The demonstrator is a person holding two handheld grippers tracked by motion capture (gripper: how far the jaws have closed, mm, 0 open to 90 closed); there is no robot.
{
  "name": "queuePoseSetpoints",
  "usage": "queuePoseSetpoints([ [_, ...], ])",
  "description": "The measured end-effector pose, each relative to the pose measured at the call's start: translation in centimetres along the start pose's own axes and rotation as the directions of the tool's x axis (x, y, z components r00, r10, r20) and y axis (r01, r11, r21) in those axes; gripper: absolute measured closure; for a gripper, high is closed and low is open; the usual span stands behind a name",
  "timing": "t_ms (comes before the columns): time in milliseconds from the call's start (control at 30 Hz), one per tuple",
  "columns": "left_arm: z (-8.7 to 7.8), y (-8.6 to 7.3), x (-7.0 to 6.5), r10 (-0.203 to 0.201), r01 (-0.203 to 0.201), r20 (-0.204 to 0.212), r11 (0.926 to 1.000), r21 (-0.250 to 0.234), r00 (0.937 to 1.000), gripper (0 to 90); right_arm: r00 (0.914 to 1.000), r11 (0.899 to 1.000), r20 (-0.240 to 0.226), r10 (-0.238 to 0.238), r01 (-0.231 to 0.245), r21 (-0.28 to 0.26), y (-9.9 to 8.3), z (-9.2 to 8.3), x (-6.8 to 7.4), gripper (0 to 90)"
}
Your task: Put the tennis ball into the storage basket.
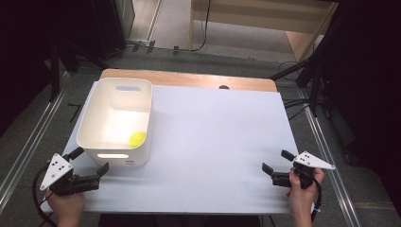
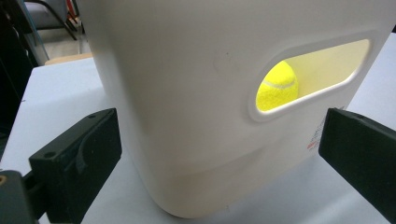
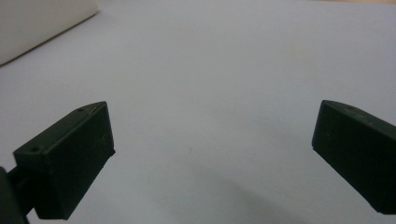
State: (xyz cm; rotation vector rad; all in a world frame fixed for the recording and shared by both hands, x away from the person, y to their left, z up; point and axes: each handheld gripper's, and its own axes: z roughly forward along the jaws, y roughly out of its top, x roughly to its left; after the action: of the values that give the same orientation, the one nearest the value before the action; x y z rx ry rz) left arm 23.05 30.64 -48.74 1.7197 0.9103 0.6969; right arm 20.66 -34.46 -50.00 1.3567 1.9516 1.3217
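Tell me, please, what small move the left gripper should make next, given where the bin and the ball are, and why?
Probably raise the left gripper above the white bin's near rim and angle it down inside. Its jaws stand open just outside the near wall, while the tennis ball lies on the bin floor behind that wall, visible through the handle slot. The right gripper is open, far off over the table.
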Motion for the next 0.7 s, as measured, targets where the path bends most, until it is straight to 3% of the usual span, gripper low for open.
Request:
queuePoseSetpoints([
  [267, -0.1, 0.0, 0.2, -0.003, 0.003, 0.003, 1.0, -0.005, 1.0, 0.0, 0.9991, 0.997, 0.003, 0.043, -0.043, -0.06, -1.7, -0.9, -0.9, 0.0],
  [467, -0.1, 0.0, 0.3, -0.018, 0.018, 0.006, 0.9998, -0.012, 0.9998, 0.0, 0.9993, 0.995, 0.02, 0.032, -0.03, -0.092, -2.2, -1.4, -1.0, 0.0],
  [633, 0.0, 0.0, 0.3, -0.013, 0.013, 0.007, 0.9999, -0.008, 0.9999, 0.0, 0.9989, 0.996, 0.041, 0.022, -0.019, -0.086, -2.4, -1.7, -1.4, 0.0],
  [700, 0.0, 0.0, 0.3, -0.011, 0.011, 0.007, 0.9999, -0.007, 0.9999, 0.0, 0.9982, 0.995, 0.045, 0.04, -0.036, -0.092, -2.6, -2.0, -1.8, 0.0],
])
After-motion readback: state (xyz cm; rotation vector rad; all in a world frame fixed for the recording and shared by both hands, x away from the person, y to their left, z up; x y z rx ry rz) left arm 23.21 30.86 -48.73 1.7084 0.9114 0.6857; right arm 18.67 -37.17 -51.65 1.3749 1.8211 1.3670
